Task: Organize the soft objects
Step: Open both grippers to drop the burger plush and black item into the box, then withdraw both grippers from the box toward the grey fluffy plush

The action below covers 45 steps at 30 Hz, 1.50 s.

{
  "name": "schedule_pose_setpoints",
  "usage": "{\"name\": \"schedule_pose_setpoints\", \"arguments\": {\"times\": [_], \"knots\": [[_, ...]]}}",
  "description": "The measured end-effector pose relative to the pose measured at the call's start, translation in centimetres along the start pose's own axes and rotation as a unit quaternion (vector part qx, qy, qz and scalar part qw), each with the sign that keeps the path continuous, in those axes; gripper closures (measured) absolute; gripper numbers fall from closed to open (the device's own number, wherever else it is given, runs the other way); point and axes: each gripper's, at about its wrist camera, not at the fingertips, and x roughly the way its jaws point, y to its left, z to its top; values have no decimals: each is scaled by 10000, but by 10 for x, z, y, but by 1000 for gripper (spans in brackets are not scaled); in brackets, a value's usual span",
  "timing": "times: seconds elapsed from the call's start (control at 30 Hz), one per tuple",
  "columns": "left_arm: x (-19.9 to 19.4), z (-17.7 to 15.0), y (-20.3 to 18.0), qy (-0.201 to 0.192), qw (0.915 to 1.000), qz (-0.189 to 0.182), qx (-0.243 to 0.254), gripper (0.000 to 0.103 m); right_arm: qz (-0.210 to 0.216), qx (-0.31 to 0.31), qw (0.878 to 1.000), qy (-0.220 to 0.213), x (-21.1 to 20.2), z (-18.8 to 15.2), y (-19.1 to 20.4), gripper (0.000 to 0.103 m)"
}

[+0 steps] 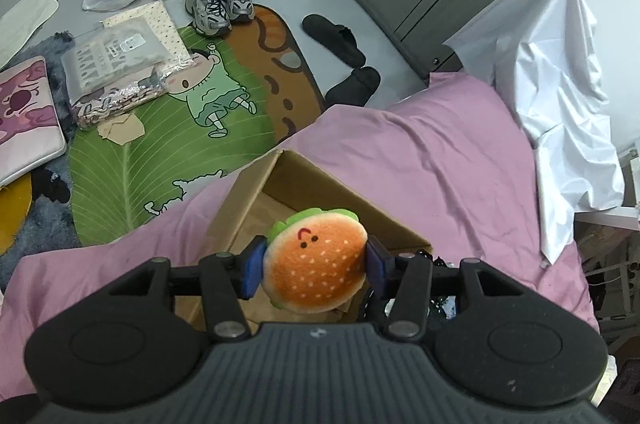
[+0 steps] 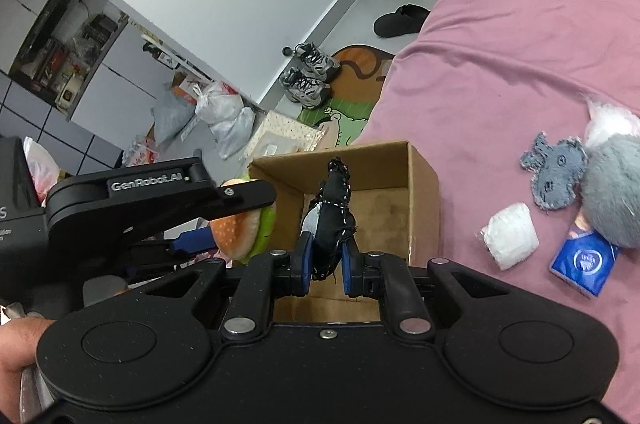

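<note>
My left gripper point(image 1: 316, 266) is shut on a plush hamburger point(image 1: 314, 264), orange bun with a small face, held just above the open cardboard box point(image 1: 256, 200) on the pink bed. In the right wrist view the same hamburger point(image 2: 240, 228) and the left gripper's black body hang at the box's left side. My right gripper point(image 2: 325, 264) is shut on a black soft toy point(image 2: 334, 216) with white stitching, held over the box point(image 2: 420, 184), whose floor is bare where it shows.
On the pink bedsheet point(image 2: 500, 64) to the right lie a grey denim patch point(image 2: 554, 176), a grey fluffy toy point(image 2: 612, 200), a white wrapped pack point(image 2: 510, 236) and a blue packet point(image 2: 584, 260). On the floor lie a leaf rug point(image 1: 160, 152), sneakers point(image 1: 220, 4) and black slippers point(image 1: 336, 38).
</note>
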Motion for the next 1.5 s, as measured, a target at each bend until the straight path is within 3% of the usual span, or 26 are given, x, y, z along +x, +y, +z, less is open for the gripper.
{"name": "schedule_pose_setpoints", "arguments": {"times": [0.1, 0.3, 0.57, 0.73, 0.77, 0.9, 1.23, 1.33, 1.5], "knots": [[6, 2, -1, 78, 10000, 45, -10, 50, -31, 24, 10000, 37, 1, 2, -1, 88], [4, 2, 0, 150, 9999, 41, -71, 33, -93, 88, 9999, 62, 3, 2, -2, 85], [-25, 5, 10, -159, 9997, 71, -145, 28, -116, 128, 9998, -36, 3, 1, 4, 85], [-42, 5, 16, -310, 9993, 63, -192, 27, -100, 216, 9995, -218, 2, 7, 9, 80], [-44, 4, 17, -335, 9992, 55, -202, 26, -94, 199, 9994, -257, 2, 7, 10, 77], [-57, -1, 20, -487, 9987, -26, -132, 20, -154, 312, 9989, -323, -1, 6, 8, 33], [-82, -20, 13, -1006, 9949, -67, 49, 11, -395, 166, 9971, -633, -34, -11, 3, 1], [-87, -28, 7, -1034, 9943, -36, 276, 10, -589, -56, 9954, -747, -46, -15, 4, 0], [-93, -39, 1, -832, 9949, -292, 486, 9, -683, -357, 9926, -934, -63, -25, 0, 0]]}}
